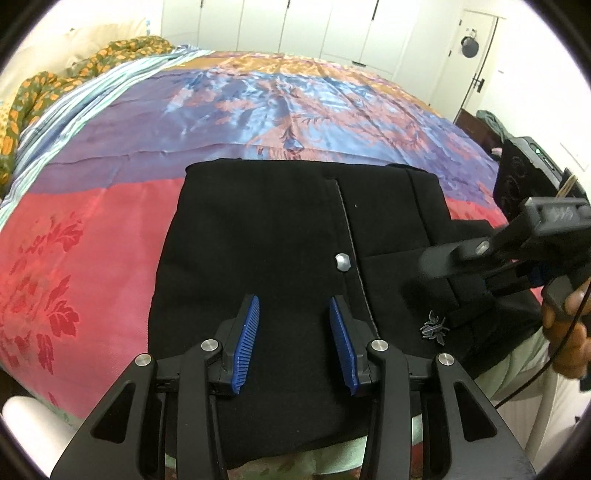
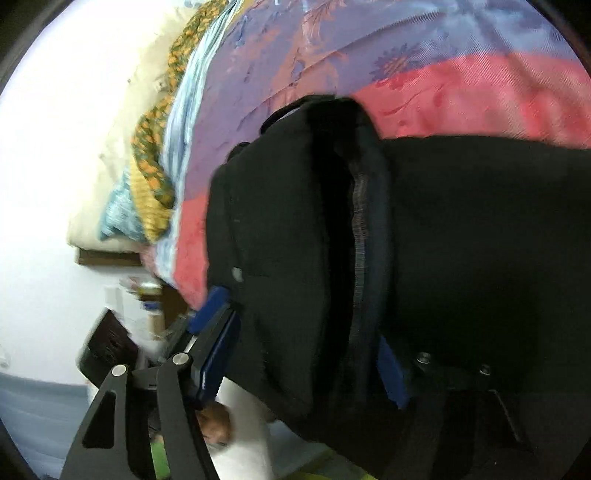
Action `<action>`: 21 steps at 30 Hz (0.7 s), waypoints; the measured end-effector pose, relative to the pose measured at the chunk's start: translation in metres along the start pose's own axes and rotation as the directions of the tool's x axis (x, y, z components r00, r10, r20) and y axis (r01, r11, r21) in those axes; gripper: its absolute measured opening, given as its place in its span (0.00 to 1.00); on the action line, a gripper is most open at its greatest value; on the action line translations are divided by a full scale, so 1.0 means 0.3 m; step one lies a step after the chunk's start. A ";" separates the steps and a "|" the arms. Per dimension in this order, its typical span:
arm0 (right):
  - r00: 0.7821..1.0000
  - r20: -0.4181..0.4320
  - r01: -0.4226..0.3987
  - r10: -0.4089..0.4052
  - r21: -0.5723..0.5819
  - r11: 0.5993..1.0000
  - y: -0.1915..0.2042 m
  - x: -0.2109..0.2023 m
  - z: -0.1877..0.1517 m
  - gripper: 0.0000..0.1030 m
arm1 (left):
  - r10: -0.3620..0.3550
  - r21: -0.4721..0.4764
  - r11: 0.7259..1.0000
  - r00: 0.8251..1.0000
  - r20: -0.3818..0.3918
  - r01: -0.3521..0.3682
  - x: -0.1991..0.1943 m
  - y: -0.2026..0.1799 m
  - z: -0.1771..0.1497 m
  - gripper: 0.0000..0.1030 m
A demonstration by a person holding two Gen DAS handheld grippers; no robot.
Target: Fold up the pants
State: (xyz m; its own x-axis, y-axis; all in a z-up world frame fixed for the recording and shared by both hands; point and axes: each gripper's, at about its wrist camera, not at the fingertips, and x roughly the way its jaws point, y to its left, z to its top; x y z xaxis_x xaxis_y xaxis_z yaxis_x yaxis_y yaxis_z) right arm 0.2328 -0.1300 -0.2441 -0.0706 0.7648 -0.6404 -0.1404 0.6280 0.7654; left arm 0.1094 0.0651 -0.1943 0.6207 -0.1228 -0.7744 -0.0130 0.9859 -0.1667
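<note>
Black pants (image 1: 266,229) lie folded on the bed, with a silver button (image 1: 342,261) beside a stitched seam. My left gripper (image 1: 293,300) hovers over their near half. It is open, its blue pads (image 1: 246,339) apart, with only the flat cloth below. At the pants' right edge, a hand (image 1: 565,321) holds my right gripper (image 1: 437,271). In the right wrist view, a thick bunched fold of the pants (image 2: 295,229) fills my right gripper (image 2: 303,321). The left blue pad (image 2: 216,332) lies against the cloth. The other pad (image 2: 392,373) is half buried in it.
A satin bedspread (image 1: 110,229) in red, purple and blue covers the bed. A green-and-orange blanket (image 1: 74,77) and a pillow sit at the far left. White wardrobes (image 1: 295,29) line the back wall. A black device (image 1: 517,177) stands at the right. The person's white trouser leg (image 2: 243,428) is close.
</note>
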 end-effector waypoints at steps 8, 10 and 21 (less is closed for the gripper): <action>0.988 0.134 0.097 -0.077 -0.152 0.984 0.150 -0.091 -0.034 0.23 | 0.083 -0.214 0.977 0.963 0.255 -0.028 -0.268 0.145 0.016 0.73; 0.983 0.180 0.048 -0.018 -0.162 0.986 0.187 -0.182 -0.044 0.23 | 0.140 -0.274 0.960 0.951 0.275 -0.062 -0.305 0.202 0.004 0.73; 0.960 0.281 0.040 0.002 -0.145 0.989 0.074 -0.597 -0.149 0.22 | 0.135 -0.341 0.937 0.976 0.172 -0.069 -0.243 0.249 -0.030 0.68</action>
State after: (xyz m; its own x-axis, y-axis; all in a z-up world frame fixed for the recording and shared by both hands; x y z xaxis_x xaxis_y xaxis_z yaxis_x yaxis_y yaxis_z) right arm 0.1981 -0.2595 -0.1152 0.2096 0.7757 -0.5953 -0.2853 0.6308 0.7216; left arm 0.0562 0.1466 -0.1558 0.7388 0.0324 -0.6731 -0.3227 0.8939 -0.3111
